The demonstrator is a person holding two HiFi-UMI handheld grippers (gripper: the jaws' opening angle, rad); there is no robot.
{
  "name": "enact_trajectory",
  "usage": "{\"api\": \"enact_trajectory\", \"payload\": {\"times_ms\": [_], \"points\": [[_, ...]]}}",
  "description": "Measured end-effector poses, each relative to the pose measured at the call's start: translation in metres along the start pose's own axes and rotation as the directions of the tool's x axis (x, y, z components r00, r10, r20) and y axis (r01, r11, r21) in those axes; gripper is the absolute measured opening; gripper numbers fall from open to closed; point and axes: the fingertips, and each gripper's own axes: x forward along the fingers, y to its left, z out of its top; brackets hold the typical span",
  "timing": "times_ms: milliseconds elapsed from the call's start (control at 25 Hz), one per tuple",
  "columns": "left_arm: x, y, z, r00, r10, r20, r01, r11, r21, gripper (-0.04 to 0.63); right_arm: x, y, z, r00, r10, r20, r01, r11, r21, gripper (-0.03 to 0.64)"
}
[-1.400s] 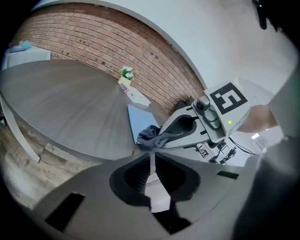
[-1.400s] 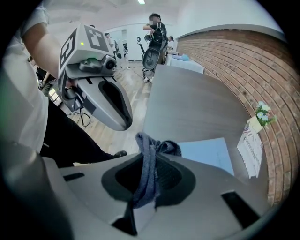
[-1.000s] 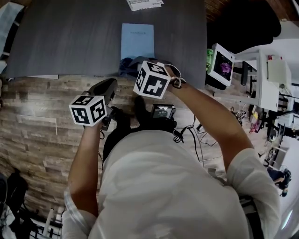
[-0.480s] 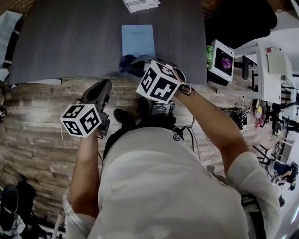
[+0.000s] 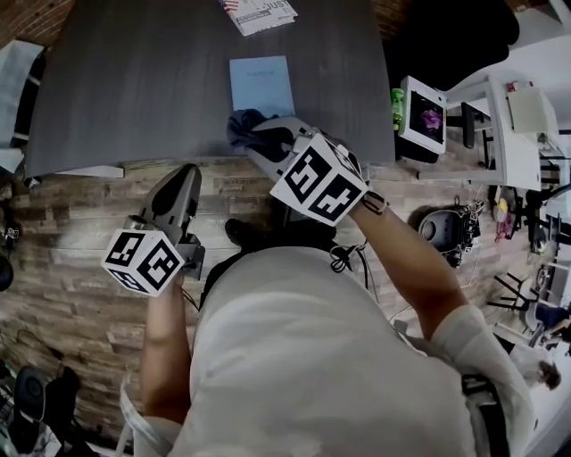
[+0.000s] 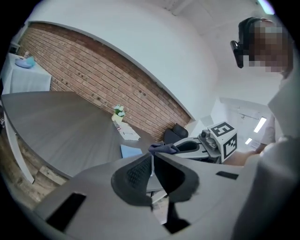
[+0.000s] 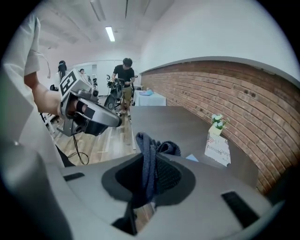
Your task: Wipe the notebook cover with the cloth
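A light blue notebook (image 5: 261,83) lies flat on the dark grey table (image 5: 134,80), past the near edge. My right gripper (image 5: 257,136) hovers over that edge just short of the notebook and is shut on a dark blue cloth (image 5: 243,123). In the right gripper view the cloth (image 7: 149,157) hangs bunched between the jaws, and a corner of the notebook (image 7: 191,158) shows behind it. My left gripper (image 5: 186,175) is held off the table over the wood floor, shut with nothing in it. The left gripper view also catches the notebook (image 6: 130,151) and the cloth (image 6: 161,148).
A printed leaflet (image 5: 259,12) with a small flower pot (image 7: 216,123) stands at the table's far side. At the right are a white shelf unit (image 5: 500,134) and a picture box (image 5: 421,116). Cables (image 5: 357,259) lie on the floor. People (image 7: 123,79) stand far back.
My right gripper has drawn back slightly toward me with the cloth in its jaws. My left gripper has dropped down and to the left, away from the table.
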Motion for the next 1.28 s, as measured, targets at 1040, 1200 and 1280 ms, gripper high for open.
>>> {"api": "enact_trajectory", "payload": {"times_ms": [1040,1200,1280], "points": [[-0.017,-0.13,0.004,0.99,0.062,0.123,-0.066,0.998,0.025,0.018,-0.173,-0.045,-0.034,0.955,-0.103,0.277,0.022,0.959,0.281,0.067],[-0.007,-0.16,-0.008,0.989,0.068,0.133,-0.073,0.997,0.032,0.018,-0.195,-0.046,-0.053,0.952,-0.083,0.294,-0.003,0.96,0.28,0.067],[-0.008,-0.174,-0.018,0.986,0.091,0.138,-0.095,0.995,0.023,0.018,-0.205,-0.043,-0.061,0.95,-0.06,0.308,-0.03,0.96,0.279,0.067]]}}
